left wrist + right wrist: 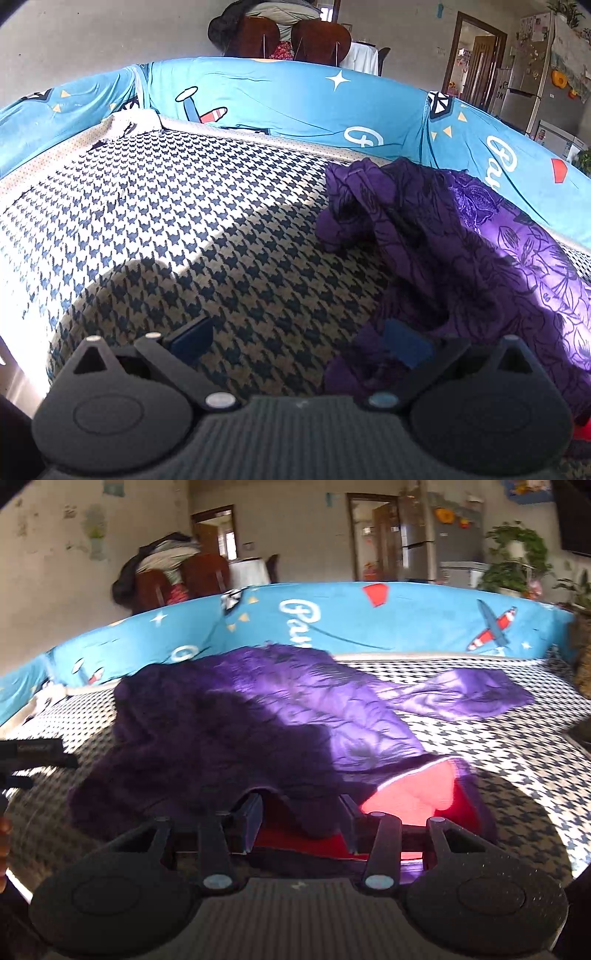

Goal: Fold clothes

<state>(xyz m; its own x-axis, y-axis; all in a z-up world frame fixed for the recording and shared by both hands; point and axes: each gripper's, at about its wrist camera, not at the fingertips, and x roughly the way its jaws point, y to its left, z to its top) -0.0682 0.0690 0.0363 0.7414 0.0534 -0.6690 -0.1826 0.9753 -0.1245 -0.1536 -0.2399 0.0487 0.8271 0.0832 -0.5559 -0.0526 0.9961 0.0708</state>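
A purple flower-printed garment (461,240) with a red lining (417,794) lies crumpled on the houndstooth-covered surface (166,206). In the right wrist view it (258,716) spreads across the middle, one sleeve (461,698) stretched to the right. My left gripper (299,343) is open just above the cover, its right finger (406,345) over the garment's near left edge. My right gripper (301,812) is open with the garment's near hem lying between its fingers. The left gripper also shows at the left edge of the right wrist view (33,753).
A blue cushion wall with planes and stars (295,99) rings the far sides. Beyond it stand wooden chairs piled with clothes (280,33), doorways (373,535), a fridge (532,85) and potted plants (513,561). Strong sunlight and shadows cross the cover.
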